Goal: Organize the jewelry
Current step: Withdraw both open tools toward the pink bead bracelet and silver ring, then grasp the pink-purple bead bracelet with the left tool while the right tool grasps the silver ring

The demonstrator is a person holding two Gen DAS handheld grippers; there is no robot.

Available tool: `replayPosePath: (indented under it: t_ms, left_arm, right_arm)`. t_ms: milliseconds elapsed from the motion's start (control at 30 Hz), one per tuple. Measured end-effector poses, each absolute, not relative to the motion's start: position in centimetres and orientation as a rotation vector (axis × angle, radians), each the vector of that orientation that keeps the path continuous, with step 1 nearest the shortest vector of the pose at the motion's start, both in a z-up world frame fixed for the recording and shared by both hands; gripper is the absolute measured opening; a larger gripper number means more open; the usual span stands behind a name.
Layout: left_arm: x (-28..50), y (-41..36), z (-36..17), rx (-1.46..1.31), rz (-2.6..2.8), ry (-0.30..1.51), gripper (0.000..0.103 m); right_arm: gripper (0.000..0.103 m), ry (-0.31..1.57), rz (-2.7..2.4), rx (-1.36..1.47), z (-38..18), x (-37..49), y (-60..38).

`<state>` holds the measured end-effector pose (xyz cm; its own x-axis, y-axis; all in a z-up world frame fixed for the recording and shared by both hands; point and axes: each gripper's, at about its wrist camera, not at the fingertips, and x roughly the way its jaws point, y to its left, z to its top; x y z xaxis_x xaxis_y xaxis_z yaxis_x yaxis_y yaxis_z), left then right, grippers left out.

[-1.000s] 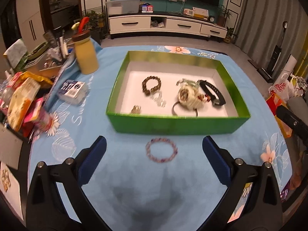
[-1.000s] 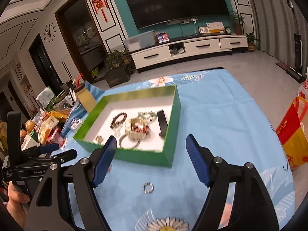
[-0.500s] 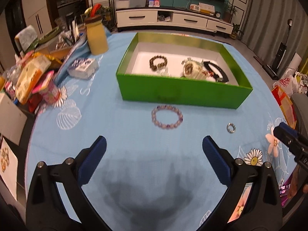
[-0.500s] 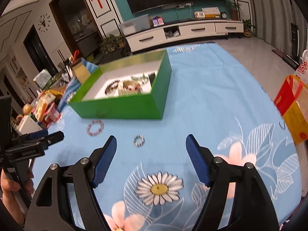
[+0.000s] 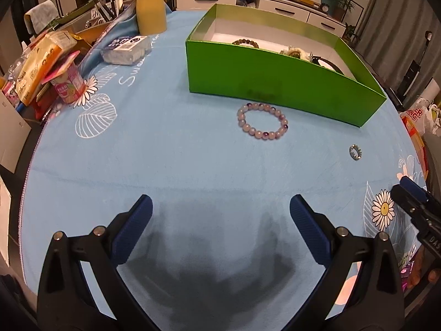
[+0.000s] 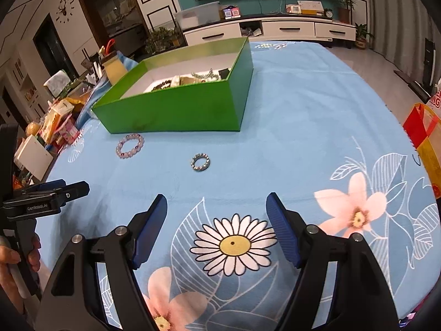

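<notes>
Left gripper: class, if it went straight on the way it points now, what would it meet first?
Probably the pink bead bracelet on the cloth, lying ahead of the open left gripper; the green box stands just beyond it. Depth is uncertain.

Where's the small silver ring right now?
The silver ring lies on the blue tablecloth, outside the green box, right of the pink bead bracelet and ahead of the open right gripper.

bead bracelet, ring, beside green box
</notes>
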<state>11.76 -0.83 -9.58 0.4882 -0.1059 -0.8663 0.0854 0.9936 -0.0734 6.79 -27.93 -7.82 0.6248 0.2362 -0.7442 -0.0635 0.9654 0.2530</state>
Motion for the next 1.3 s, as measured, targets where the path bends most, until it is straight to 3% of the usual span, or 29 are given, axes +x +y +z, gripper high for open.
replayPosePath:
  t_ms: [167, 533, 767, 933, 1200, 1300]
  left_arm:
    - [11.9, -1.2, -9.8, -0.027, -0.148, 1.051, 0.101]
    - [12.6, -1.2, -10.7, -0.051, -0.149, 1.065, 0.101]
    - [13.3, -0.6, -10.9, -0.071, -0.140, 1.066, 0.101]
    - [14.0, -0.7, -10.9, -0.082, -0.149, 1.065, 0.101]
    - [16.3, -1.2, -10.2, -0.139, -0.165, 1.031, 0.101]
    - [17.1, -1.1, -10.2, -0.177, -0.138, 1.017, 0.095]
  right_arm:
    - [0.073, 0.885, 0.180, 0.180, -8.4, 7.3, -27.4]
    - [0.046, 0.892, 0.219, 0.134, -9.0, 10.7, -25.2]
    - [0.038, 0.906, 0.205, 0.106, -9.9, 12.8, -24.2]
    - [0.022, 0.906, 0.184, 0.045, -10.0, 13.6, -23.9]
    - [0.021, 0.882, 0.212, 0.154, -9.9, 12.8, -25.6]
    - [0.021, 0.841, 0.235, 0.164, -9.3, 12.0, -26.1]
